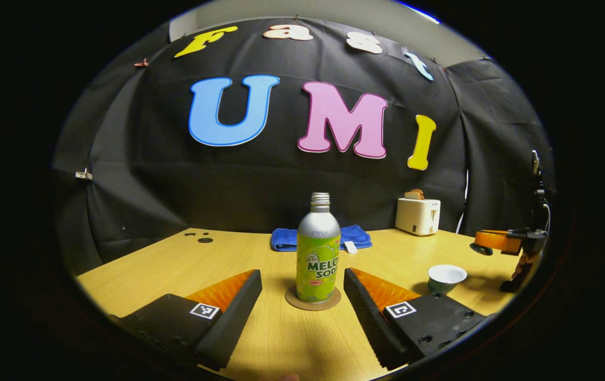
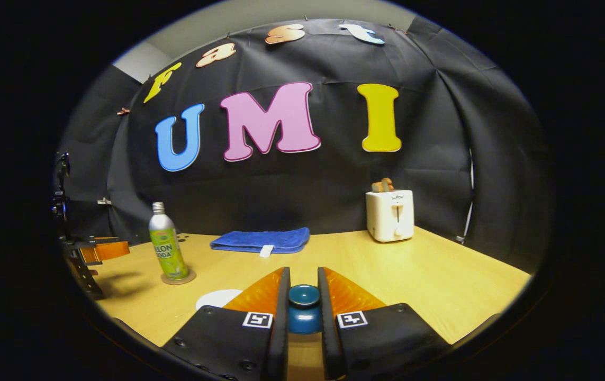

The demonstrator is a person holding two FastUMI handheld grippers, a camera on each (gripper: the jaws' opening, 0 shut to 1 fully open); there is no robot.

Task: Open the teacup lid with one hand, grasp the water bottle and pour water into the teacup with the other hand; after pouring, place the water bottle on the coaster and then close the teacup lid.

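Fingers of the left gripper spread wide, upright water bottle on its coaster dead ahead between them; right gripper clamped on the teacup lid, teacup uncovered.

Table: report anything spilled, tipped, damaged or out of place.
Nothing stands out. The bottle stands upright on its coaster, uncapped, between the open left tongs. The teacup sits upright and uncovered; the right tongs hold its lid knob. No spill shows on the table.
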